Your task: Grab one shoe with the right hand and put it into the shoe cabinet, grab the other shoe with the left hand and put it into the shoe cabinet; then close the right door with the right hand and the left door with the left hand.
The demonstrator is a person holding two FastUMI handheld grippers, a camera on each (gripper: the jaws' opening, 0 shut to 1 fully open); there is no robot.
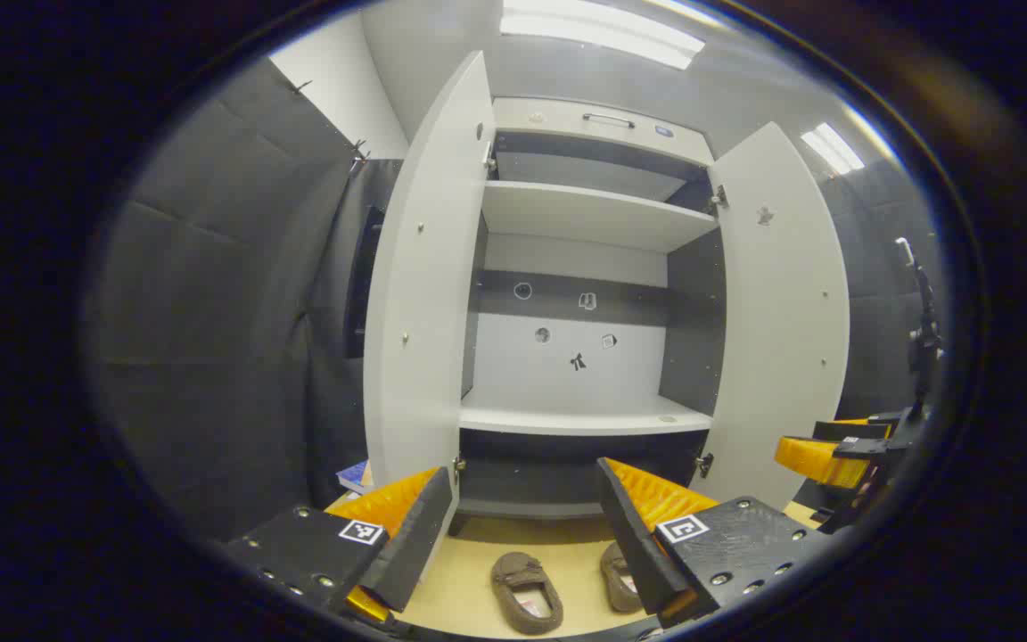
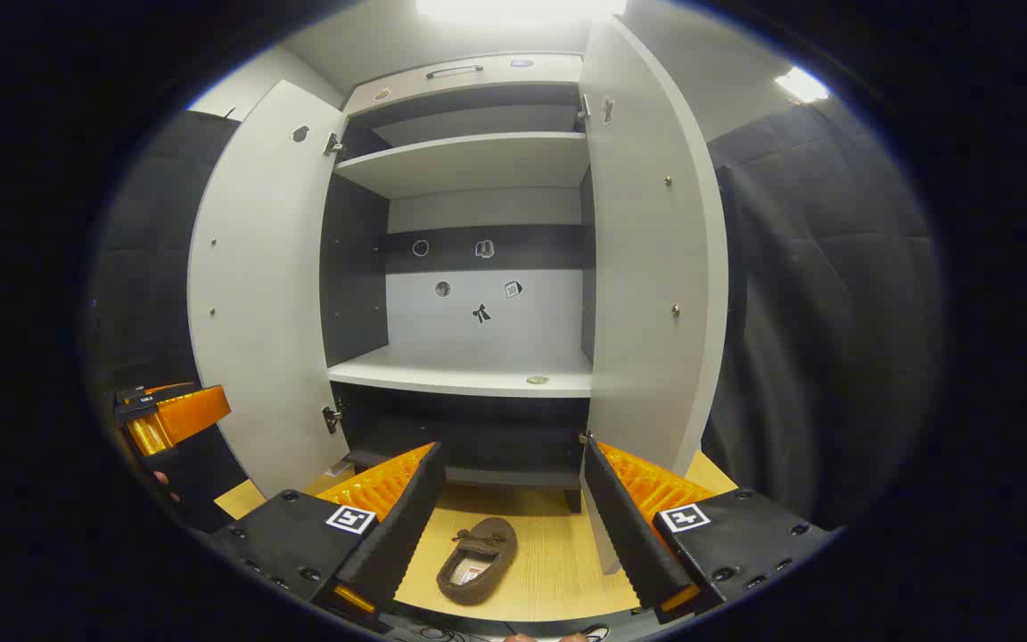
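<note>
Ahead of both tools, an open shoe cabinet [image 1: 585, 267] with two shoes on the floor before it.

Straight ahead of each tool the cabinet is seen with its left door [image 1: 424, 294] and right door [image 1: 781, 312] swung wide and its white shelf [image 1: 580, 417] bare. Below and just ahead of the left tool [image 1: 518, 508], two brown shoes are laid side by side on the wooden floor [image 1: 469, 580]: one shoe [image 1: 527, 590] between its released fingers, the other shoe [image 1: 620, 575] partly hidden behind its right finger. Under the right tool [image 2: 509, 499], likewise spread and holding nothing, a shoe [image 2: 478, 560] is framed between the fingers, its long axis running roughly away from the tool, slightly slanted. The right tool is judged well placed for the first grasp, by a drop straight down.
</note>
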